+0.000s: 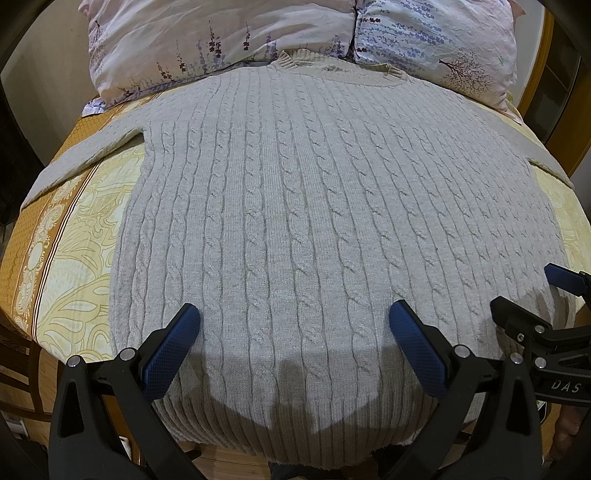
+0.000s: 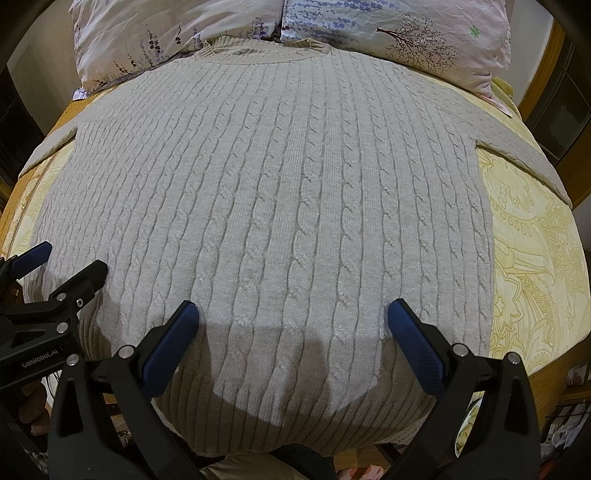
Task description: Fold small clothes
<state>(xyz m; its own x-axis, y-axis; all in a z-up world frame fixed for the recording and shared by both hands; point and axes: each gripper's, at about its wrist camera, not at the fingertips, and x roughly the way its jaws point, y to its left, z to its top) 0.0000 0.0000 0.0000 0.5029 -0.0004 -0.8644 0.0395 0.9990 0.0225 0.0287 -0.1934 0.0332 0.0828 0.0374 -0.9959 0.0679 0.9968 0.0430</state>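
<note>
A light grey cable-knit sweater [image 1: 295, 192] [image 2: 273, 192] lies flat on the bed, neck away from me and ribbed hem nearest. Both sleeves spread outward; the left sleeve [image 1: 85, 155] and the right sleeve [image 2: 517, 147] run off toward the bed's sides. My left gripper [image 1: 294, 314] hovers open over the lower left part of the hem, with nothing between its blue pads. My right gripper [image 2: 293, 314] is open too, above the lower right part of the hem. Each gripper shows at the edge of the other's view: the right gripper [image 1: 532, 295] and the left gripper [image 2: 70, 266].
Two floral pillows [image 1: 221, 44] [image 2: 406, 33] lie beyond the collar. A yellow patterned bedspread [image 1: 74, 258] [image 2: 535, 258] covers the bed on both sides of the sweater. Wooden furniture [image 2: 554, 66] stands at the right; the bed's near edge drops off below the hem.
</note>
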